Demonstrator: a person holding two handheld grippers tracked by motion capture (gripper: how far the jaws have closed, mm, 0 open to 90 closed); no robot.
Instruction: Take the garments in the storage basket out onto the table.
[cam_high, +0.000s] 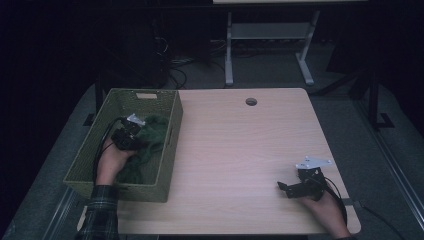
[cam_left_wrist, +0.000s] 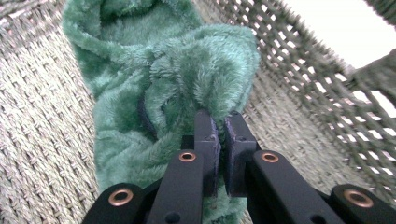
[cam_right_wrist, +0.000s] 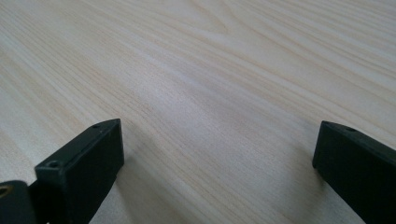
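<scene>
Green fleece cloth (cam_left_wrist: 154, 88) bunched inside woven basket (cam_high: 100, 150) at table's (cam_high: 240, 150) left, a thin fold pinched in left gripper (cam_left_wrist: 219, 122). Right gripper (cam_right_wrist: 219, 154) idle on bare wood, jaws wide apart. Likely to slip on lifting, or snag the weave.

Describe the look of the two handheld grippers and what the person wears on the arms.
Both grippers are black. The left gripper has copper-coloured rivets on its linkage and dark pads. A black cable trails from each. The right gripper carries a grey three-cornered plate. A dark plaid sleeve covers the left forearm.
</scene>
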